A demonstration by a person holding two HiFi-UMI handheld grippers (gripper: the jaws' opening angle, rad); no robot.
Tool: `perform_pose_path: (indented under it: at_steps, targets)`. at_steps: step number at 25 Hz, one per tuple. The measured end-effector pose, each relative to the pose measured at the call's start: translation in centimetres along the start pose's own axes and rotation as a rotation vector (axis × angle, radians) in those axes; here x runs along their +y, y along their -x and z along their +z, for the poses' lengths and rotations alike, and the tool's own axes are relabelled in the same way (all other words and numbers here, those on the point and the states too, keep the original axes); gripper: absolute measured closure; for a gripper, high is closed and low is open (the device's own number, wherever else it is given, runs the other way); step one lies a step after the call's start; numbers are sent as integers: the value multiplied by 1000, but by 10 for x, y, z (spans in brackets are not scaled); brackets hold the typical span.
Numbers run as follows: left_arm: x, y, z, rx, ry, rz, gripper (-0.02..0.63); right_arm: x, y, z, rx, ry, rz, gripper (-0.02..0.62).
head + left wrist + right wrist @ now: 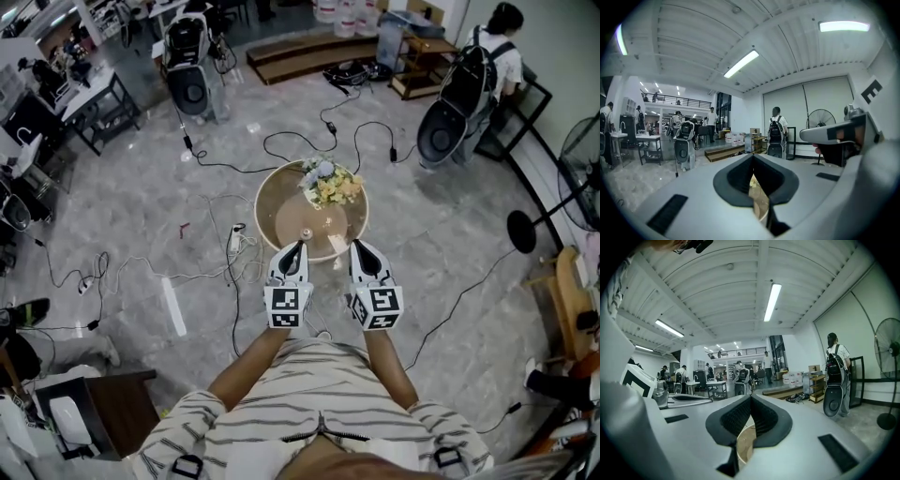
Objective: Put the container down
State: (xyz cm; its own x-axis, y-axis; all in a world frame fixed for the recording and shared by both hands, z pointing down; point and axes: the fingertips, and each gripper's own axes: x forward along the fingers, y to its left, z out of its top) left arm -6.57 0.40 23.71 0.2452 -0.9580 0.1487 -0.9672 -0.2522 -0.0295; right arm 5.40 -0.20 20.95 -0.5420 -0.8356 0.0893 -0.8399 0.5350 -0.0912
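Note:
A round tan table (281,220) stands on the marble floor straight ahead in the head view. On it are a bunch of pale flowers (330,181) at the far side and a small container (306,233) near the front rim. My left gripper (299,247) hovers over the front rim just behind the container, jaws shut and empty. My right gripper (356,246) is beside it, a little to the right, also shut with nothing held. In the left gripper view the left gripper (753,157) has its pads together, and a sliver of the table (759,201) shows beneath them. The right gripper (751,398) looks the same in its own view.
Black cables and a white power strip (236,239) lie on the floor left of the table. A person with a backpack (487,56) stands at the far right. A floor fan (521,230) and a wooden chair (572,300) are at the right, and a parked robot (190,66) at the far left.

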Motion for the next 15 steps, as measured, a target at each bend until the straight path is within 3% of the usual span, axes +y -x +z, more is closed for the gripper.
perform_pose_path:
  at_steps: [15]
  targets:
    - [-12, 19, 21, -61, -30, -4, 607, 1, 16, 13, -45, 20, -2, 588]
